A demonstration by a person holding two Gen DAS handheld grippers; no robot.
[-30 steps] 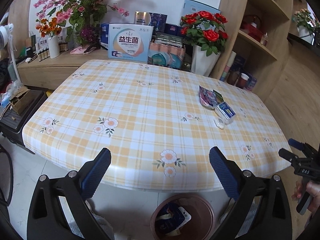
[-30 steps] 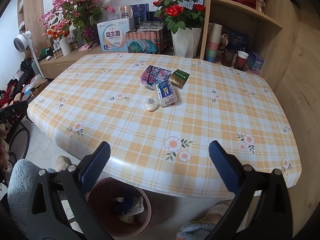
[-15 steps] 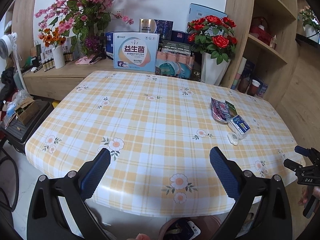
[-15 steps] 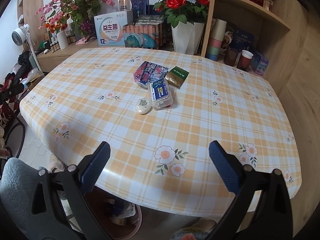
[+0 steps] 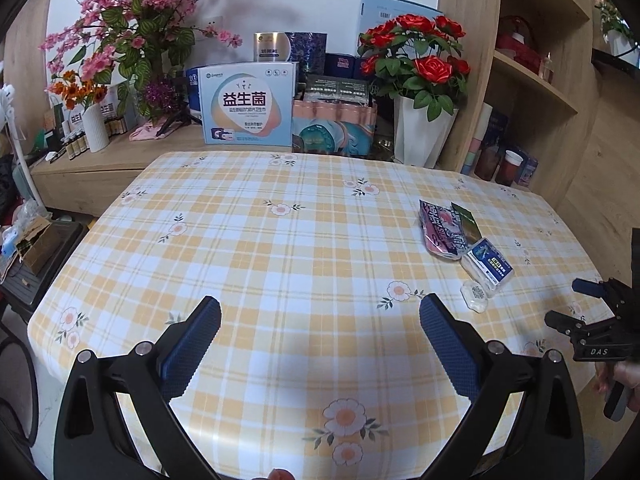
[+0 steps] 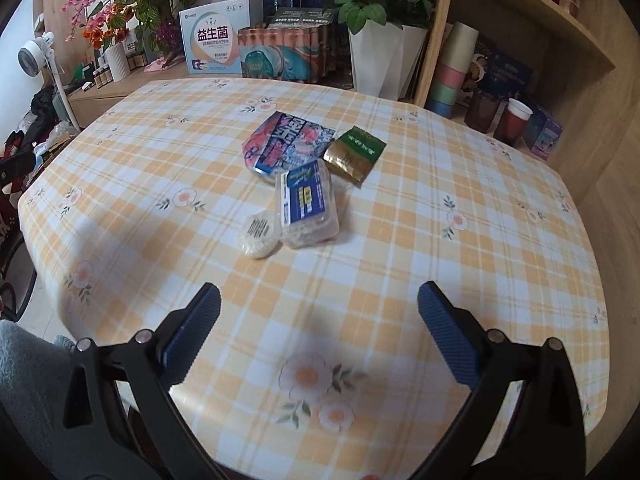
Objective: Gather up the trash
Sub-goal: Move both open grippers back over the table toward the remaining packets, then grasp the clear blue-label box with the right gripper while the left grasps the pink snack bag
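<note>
Trash lies in a cluster on the plaid tablecloth [image 6: 400, 240]: a pink-and-blue snack wrapper [image 6: 286, 142], a green-gold packet [image 6: 354, 152], a clear plastic box with a blue label [image 6: 306, 204] and a small round white pack [image 6: 259, 234]. My right gripper [image 6: 319, 334] is open above the near table edge, short of the cluster. In the left wrist view the wrapper [image 5: 440, 232], the box [image 5: 486, 266] and the round pack [image 5: 474, 296] sit far right. My left gripper [image 5: 320, 336] is open and empty over the table's near side.
Behind the table stand a white vase of red roses [image 6: 384, 56], boxes [image 5: 248, 104] and pink flowers [image 5: 136, 32] on a low wooden sideboard. Wooden shelves [image 6: 520, 12] with cups rise at the right. The other gripper [image 5: 592, 328] shows at the left view's right edge.
Both grippers have risen and advanced over the table, so the bin under its near edge has dropped out of view. The trash cluster now looks closer to the right gripper. Both stay open.
</note>
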